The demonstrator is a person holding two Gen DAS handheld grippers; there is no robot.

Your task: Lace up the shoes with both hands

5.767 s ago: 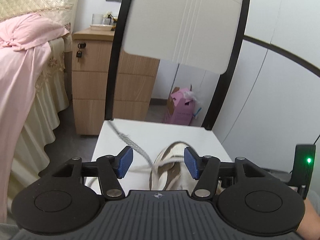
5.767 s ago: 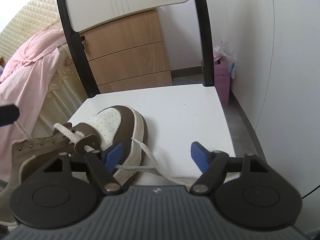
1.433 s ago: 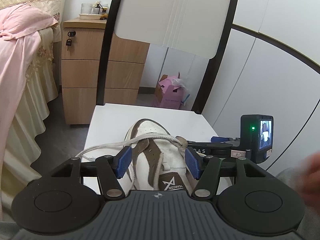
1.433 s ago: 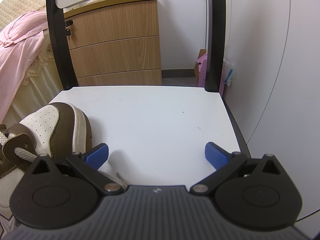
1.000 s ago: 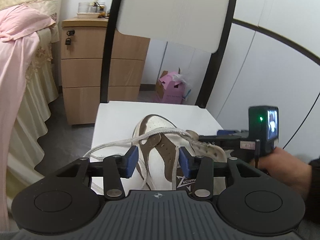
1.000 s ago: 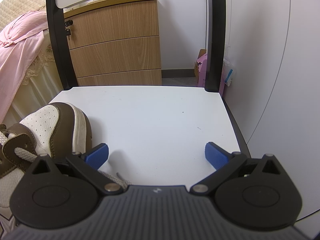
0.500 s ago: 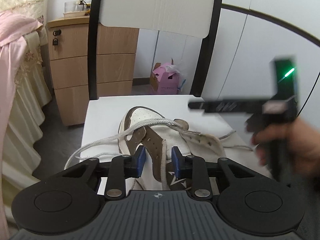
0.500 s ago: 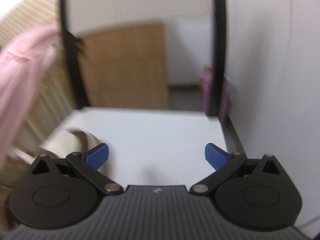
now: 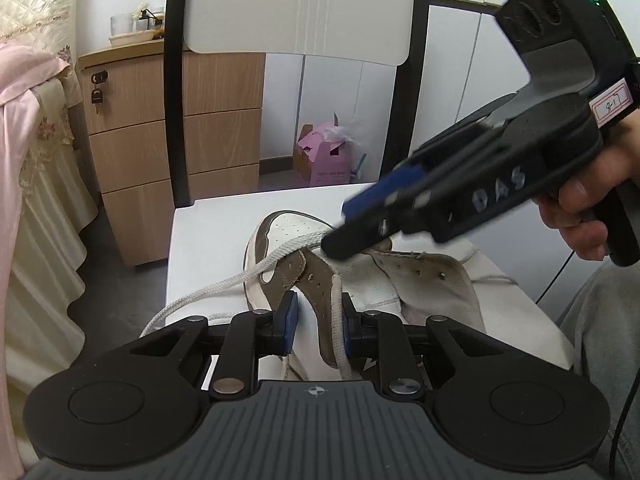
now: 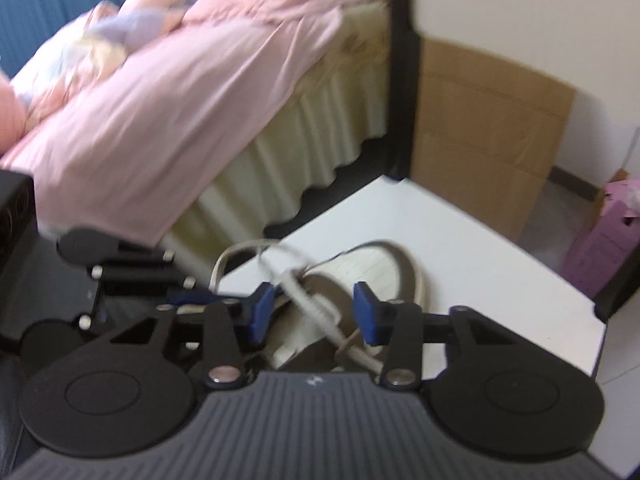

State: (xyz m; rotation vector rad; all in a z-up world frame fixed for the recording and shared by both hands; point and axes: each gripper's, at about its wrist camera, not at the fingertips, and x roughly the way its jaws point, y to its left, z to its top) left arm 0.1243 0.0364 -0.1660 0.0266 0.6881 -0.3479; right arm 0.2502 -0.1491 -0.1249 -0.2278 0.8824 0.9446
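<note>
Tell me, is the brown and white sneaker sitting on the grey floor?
No, the brown and white sneaker rests on the white chair seat, raised above the grey floor.

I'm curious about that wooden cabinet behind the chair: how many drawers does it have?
3, stacked on the cabinet: top with a key in its lock, middle, bottom. The chair frame hides part of each.

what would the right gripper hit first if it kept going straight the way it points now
Most likely the white woven shoelace, lying between the closing jaws of the right gripper, then the brown-and-white leather sneaker just beneath. The frame is blurred, so depth is uncertain.
</note>
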